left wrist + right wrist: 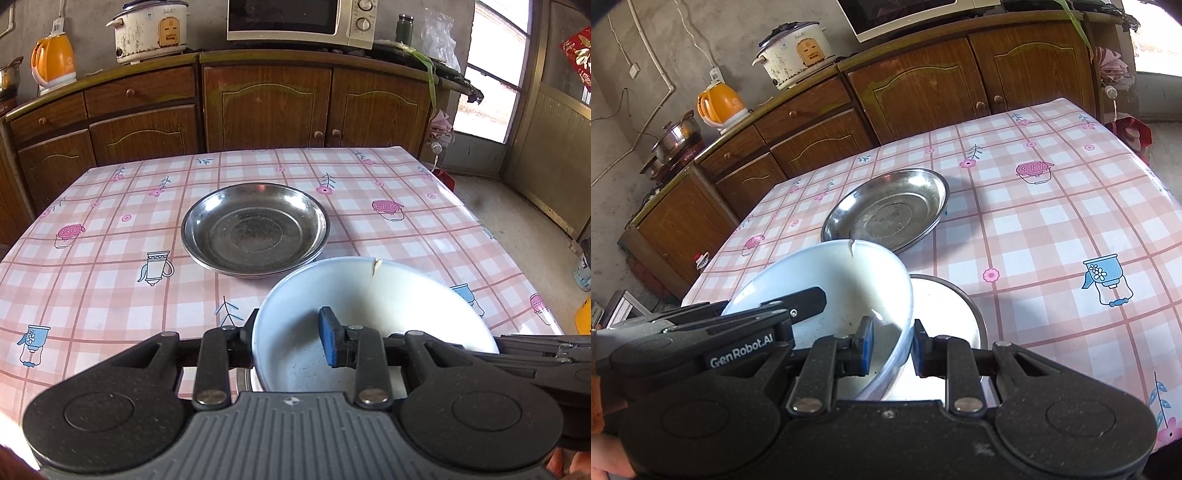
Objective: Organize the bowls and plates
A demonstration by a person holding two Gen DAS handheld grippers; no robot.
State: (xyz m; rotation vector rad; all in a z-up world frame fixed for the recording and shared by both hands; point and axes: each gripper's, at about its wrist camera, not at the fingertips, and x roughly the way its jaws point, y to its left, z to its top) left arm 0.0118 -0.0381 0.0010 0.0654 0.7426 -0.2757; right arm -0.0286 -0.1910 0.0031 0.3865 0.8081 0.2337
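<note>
Both tongs, the left tongs [288, 338] and right tongs [892, 345], clamp the chipped white bowl [369, 295] just beside the stacked steel plates [255, 229], a metal bowl [945, 314] below, sorting apparently unfinished.

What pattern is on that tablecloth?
The tablecloth is pink-and-white plaid with small flowers, pots and jugs printed on it; the left wrist view shows it best.

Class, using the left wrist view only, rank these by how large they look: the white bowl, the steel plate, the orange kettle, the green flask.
1. White bowl, though it is nearest the camera, so its lead over the plate is unsure.
2. Steel plate.
3. Orange kettle.
4. Green flask.
</note>
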